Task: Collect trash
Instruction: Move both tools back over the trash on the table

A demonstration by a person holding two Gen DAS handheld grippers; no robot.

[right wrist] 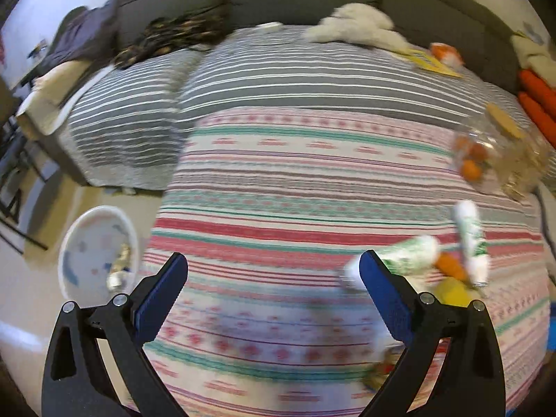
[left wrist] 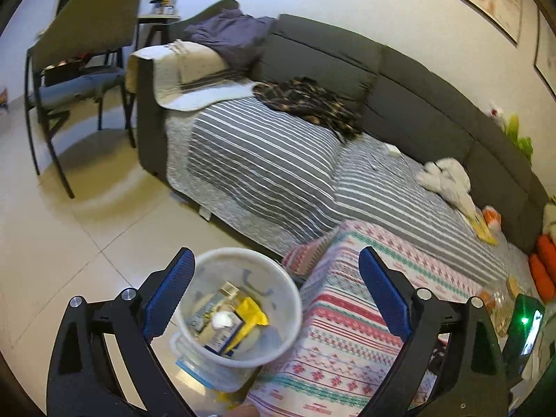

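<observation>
Below my left tool (left wrist: pixel 274 292), released and empty, the trash bin (left wrist: pixel 239 307) stands on the floor beside the worktop (left wrist: pixel 333 316), wrappers inside. Over the worktop my right tool (right wrist: pixel 274 295), also released, should sweep toward the white-green wrappers (right wrist: pixel 410 253) and close squarely. No writing is legible.

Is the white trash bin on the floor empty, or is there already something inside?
Not empty: the white trash bin holds a yellow wrapper and other packaging.
</observation>
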